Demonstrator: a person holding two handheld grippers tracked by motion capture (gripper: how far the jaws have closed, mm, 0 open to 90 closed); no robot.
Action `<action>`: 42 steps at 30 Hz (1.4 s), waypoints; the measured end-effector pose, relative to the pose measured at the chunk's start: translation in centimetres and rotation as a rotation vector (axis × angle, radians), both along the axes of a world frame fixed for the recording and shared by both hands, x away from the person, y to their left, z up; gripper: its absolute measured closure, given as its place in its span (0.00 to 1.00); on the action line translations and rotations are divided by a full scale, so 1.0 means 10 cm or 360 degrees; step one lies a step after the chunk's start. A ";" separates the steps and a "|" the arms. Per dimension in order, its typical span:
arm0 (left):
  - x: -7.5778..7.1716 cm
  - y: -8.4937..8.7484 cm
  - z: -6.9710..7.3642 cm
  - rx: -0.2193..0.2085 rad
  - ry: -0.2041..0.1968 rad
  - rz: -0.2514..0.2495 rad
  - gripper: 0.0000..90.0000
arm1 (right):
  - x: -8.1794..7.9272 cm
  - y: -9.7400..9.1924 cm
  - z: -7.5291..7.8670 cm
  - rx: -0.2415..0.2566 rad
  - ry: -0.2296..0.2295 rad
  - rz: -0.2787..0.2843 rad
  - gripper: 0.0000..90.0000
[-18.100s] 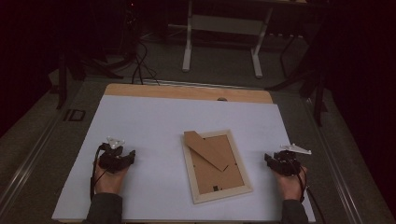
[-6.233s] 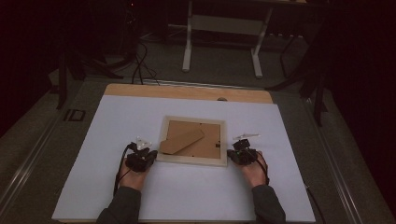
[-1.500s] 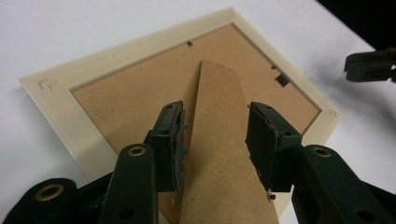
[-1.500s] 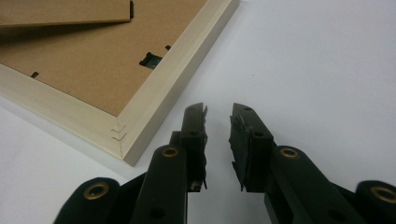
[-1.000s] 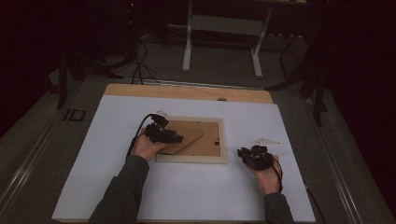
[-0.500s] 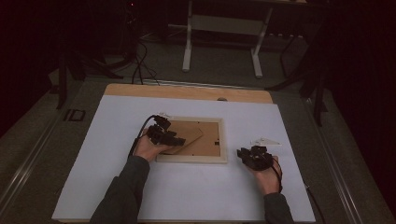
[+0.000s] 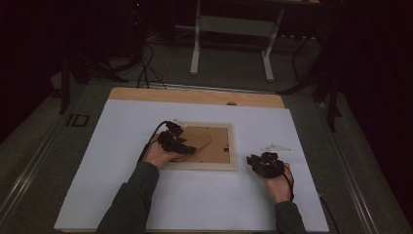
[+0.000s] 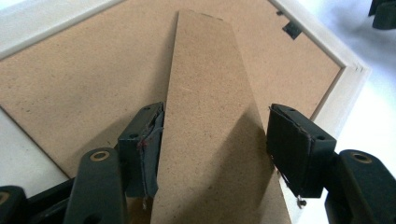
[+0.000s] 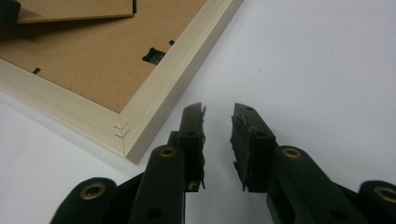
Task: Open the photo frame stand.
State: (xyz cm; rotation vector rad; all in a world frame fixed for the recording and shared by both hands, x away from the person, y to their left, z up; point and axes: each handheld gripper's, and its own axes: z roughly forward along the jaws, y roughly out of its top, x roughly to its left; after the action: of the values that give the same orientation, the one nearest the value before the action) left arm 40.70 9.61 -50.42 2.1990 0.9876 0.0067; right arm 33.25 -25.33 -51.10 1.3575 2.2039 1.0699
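Picture frame (image 7: 202, 146), pale wood, lying face down on the white table sheet (image 7: 122, 126) with its brown backing board (image 8: 84, 79) up; easel stand (image 8: 210, 130), a long strip of the same board, running straight out between the jaws of the left gripper (image 8: 212, 140); those jaws have just been opening and stand wide, the stand between them, the near pad close against one edge, the far pad clear of the other with a shadowed gap, so nothing is clamped; a black turn clip (image 8: 292, 30) sits on the backing ahead of the jaws and to the far-pad side, near the frame corner; right gripper (image 9: 218, 135) rests on the sheet apart from the frame, its jaws partly parted with nothing between them, one stapled frame corner (image 9: 122, 133) just beside its near jaw and a second clip (image 9: 153, 56) farther ahead on the rim. Step in hand, by judgement: releasing or re-gripping the stand to set its angle. Handling notes: keep the pads square on the two long edges of the strip, not on its face; close gently, since thin board may crack at the hinge; hold the strip low and move it in line with its hinge; bring the right gripper against the frame rim to steady it should the frame slide on the smooth sheet.
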 end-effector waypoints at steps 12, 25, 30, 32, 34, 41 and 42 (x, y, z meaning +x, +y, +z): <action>0.04 -0.06 -0.01 0.0069 0.0025 -0.0029 0.43 | 0.00 0.00 -0.01 0.0000 0.0008 0.0001 0.81; 0.06 -0.04 -0.02 0.0033 0.0073 -0.0027 0.43 | 0.01 0.01 -0.02 -0.0001 0.0014 0.0005 0.81; 0.05 -0.05 -0.02 0.0060 0.0052 -0.0025 0.42 | 0.01 0.00 -0.02 0.0002 0.0018 0.0005 0.80; 0.05 -0.06 -0.02 0.0070 0.0043 -0.0029 0.41 | 0.01 0.00 -0.02 0.0003 0.0017 0.0004 0.80; 0.04 -0.06 -0.02 0.0077 0.0037 -0.0029 0.41 | 0.01 0.00 -0.02 0.0005 0.0017 0.0003 0.80; 0.03 -0.07 -0.01 0.0103 0.0021 -0.0050 0.44 | 0.01 0.01 -0.03 0.0000 0.0017 0.0008 0.80; 0.03 -0.08 -0.01 0.0109 0.0016 -0.0050 0.44 | 0.01 0.01 -0.03 0.0000 0.0017 0.0007 0.80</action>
State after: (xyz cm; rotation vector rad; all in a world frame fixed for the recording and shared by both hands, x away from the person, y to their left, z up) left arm 40.99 8.85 -50.51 2.2791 0.9710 0.0155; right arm 33.35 -25.26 -51.37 1.3624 2.2155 1.0664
